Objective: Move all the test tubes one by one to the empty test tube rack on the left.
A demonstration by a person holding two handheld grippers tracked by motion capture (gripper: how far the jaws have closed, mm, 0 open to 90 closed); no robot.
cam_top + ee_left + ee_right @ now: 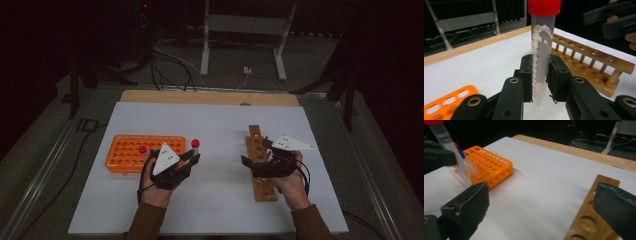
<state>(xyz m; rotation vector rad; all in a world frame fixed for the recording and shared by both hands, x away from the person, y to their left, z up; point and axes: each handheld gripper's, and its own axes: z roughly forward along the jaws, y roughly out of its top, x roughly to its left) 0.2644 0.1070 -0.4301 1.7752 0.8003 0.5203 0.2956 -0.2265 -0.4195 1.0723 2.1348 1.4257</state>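
My left gripper (194,159) is up off the table with its jaws squeezed tight on something upright between them. My right gripper (248,161) sits low, well apart from it, jaws spread wide and nothing in them. Both forearms come in from below.

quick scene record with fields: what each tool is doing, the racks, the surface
left tool: shut on red-capped tube, held upright above the white sheet
right tool: open, nothing between its jaws, over the near end of the wooden rack
orange rack: at the left of the sheet, holds a red-capped and a blue-capped tube
wooden rack holes: those in view are empty
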